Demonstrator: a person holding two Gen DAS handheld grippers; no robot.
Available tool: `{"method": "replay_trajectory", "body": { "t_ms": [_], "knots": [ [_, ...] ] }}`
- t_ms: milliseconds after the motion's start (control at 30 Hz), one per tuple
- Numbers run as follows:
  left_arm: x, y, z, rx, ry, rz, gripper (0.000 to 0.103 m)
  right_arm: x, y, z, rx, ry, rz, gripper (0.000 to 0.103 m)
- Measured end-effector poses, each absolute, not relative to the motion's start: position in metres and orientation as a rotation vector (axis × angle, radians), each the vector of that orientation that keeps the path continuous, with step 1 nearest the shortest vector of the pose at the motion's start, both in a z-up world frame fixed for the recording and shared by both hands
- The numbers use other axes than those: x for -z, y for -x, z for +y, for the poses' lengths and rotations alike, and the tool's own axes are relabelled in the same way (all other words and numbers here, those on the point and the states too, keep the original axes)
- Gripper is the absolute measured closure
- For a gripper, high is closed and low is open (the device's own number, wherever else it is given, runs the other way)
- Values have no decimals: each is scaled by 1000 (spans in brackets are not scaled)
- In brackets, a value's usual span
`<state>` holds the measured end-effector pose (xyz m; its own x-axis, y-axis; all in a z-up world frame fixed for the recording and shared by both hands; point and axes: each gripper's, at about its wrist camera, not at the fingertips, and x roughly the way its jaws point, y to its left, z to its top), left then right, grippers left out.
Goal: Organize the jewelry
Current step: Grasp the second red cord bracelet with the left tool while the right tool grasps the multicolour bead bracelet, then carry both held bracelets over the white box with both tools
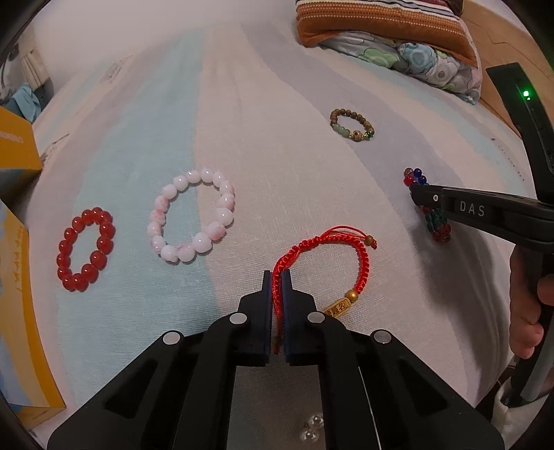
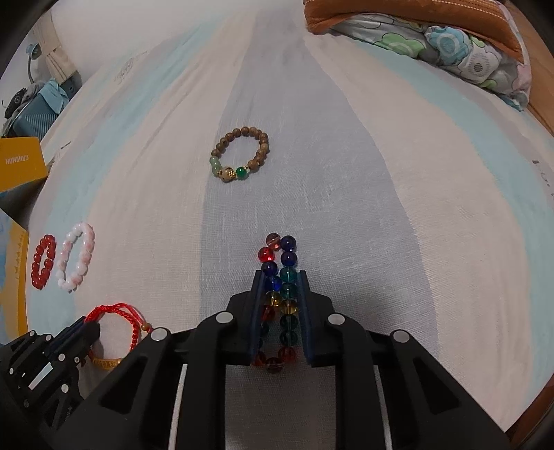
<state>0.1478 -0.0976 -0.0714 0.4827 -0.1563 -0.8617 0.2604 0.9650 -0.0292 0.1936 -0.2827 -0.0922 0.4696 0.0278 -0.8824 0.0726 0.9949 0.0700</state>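
My left gripper [image 1: 276,277] is shut on the red braided cord bracelet [image 1: 325,256] with a gold charm, pinching its left side on the bedsheet; it also shows in the right wrist view [image 2: 114,323]. My right gripper [image 2: 279,277] is shut on the multicoloured glass bead bracelet [image 2: 280,277], squeezed flat between the pads; the left wrist view shows it [image 1: 417,178] too. A red bead bracelet [image 1: 86,249], a pink-white bead bracelet [image 1: 192,214] and a brown wooden bead bracelet [image 2: 240,157] lie on the sheet.
The striped pale bedsheet [image 2: 346,138] covers the bed. A yellow box [image 1: 17,149] sits at the left edge. Pillows [image 1: 381,27] lie at the far right. Two clear beads [image 1: 311,429] lie under my left gripper.
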Motion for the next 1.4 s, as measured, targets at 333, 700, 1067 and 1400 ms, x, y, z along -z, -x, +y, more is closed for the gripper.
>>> {"method": "replay_trajectory", "body": {
  "t_ms": [333, 700, 1067, 1400],
  "knots": [
    [60, -145, -90, 246, -95, 1011, 99, 78, -187, -285, 30, -121, 1029, 94],
    [54, -142, -88, 249, -90, 996, 99, 65, -181, -282, 9, -124, 976, 94],
    [33, -137, -85, 260, -79, 967, 99, 46, -173, -276, -12, -131, 926, 94],
    [-5, -134, -60, 232, -70, 948, 99, 12, -163, -257, -57, -129, 885, 94]
  ]
}}
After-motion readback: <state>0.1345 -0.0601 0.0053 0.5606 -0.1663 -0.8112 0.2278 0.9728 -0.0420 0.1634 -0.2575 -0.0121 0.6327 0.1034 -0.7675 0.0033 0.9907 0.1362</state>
